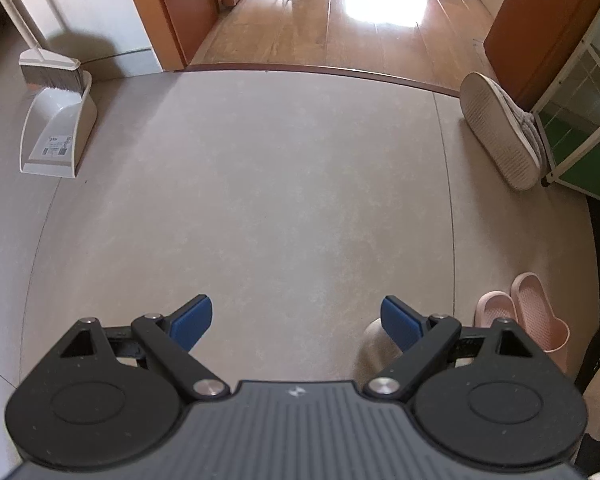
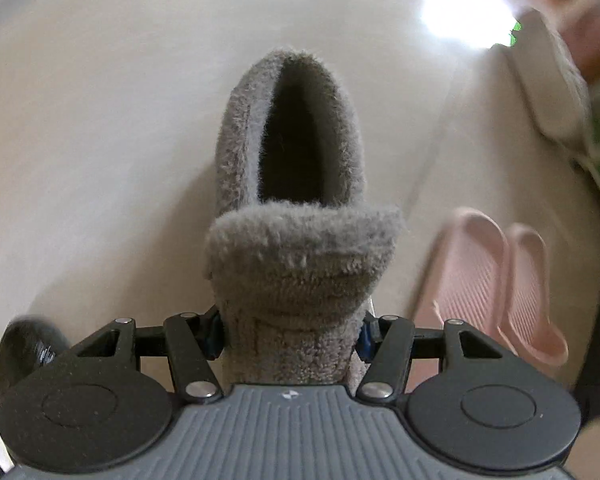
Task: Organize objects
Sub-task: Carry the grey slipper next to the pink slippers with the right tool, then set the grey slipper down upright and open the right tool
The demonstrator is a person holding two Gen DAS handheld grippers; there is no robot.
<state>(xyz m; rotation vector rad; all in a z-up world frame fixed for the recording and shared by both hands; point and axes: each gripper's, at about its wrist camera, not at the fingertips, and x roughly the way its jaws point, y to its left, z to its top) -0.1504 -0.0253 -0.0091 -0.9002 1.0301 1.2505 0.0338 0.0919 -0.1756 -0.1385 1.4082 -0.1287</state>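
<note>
Grey tiled floor fills the left wrist view, running up to a wooden hallway; the left gripper hangs spread and empty above it. A broom and dustpan stand at the wall, one grey slipper leans against a white rack, and pink slippers sit paired nearby. Seen from the right wrist, the right gripper clamps the toe of the matching fuzzy slipper. Pairing the grey ones looks unfinished; the carried slipper likely needs setting beside its mate.
</note>
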